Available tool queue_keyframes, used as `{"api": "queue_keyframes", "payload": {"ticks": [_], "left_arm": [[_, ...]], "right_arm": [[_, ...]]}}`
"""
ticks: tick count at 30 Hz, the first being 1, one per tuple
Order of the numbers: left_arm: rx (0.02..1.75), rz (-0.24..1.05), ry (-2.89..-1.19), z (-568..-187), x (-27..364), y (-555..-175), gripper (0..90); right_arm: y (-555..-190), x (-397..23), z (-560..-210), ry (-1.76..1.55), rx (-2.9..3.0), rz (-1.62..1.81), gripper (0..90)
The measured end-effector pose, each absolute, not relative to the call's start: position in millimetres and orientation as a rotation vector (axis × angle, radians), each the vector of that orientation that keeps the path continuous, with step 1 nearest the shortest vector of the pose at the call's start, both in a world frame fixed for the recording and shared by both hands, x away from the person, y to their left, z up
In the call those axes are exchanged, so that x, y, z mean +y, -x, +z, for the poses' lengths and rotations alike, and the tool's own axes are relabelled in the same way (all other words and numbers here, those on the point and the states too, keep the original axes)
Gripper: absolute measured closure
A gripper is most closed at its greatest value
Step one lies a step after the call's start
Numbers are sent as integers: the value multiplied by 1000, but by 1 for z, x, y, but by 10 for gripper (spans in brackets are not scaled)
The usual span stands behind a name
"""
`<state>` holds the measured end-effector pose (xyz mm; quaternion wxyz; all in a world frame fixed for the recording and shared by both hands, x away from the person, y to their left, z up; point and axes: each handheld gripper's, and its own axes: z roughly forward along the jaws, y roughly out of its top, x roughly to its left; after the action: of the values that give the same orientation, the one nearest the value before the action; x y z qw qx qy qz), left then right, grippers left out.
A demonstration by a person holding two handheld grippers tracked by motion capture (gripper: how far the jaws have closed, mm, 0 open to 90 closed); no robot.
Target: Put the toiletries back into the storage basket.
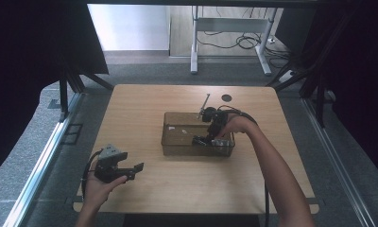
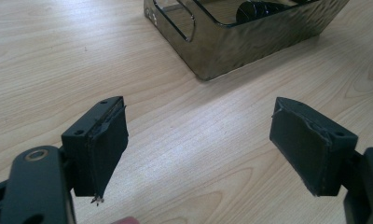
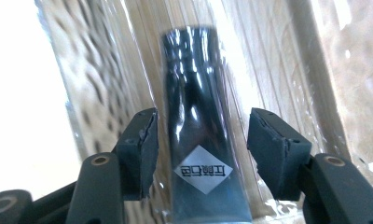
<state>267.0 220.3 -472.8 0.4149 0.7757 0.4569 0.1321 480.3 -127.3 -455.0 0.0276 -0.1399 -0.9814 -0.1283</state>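
Pale matt wood-grain surface [image 2: 184, 154], smoky rippled clear-plastic tray [image 2: 250, 44], glossy black tube [image 3: 198, 135], perhaps plastic, matt black tong pads [image 2: 107, 147]

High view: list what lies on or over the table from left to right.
left gripper → clear tray → right gripper inside the tray's right end, over a dark tube.
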Motion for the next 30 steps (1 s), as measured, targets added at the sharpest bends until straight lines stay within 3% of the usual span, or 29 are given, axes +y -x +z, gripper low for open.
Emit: {"api": "queue_keyframes", "payload": {"ticks": [30], "left_arm": [[1153, 336, -1948, -472, 219, -266, 195]], "right_arm": [[-413, -220, -419, 898, -2941, -1096, 459]]}}
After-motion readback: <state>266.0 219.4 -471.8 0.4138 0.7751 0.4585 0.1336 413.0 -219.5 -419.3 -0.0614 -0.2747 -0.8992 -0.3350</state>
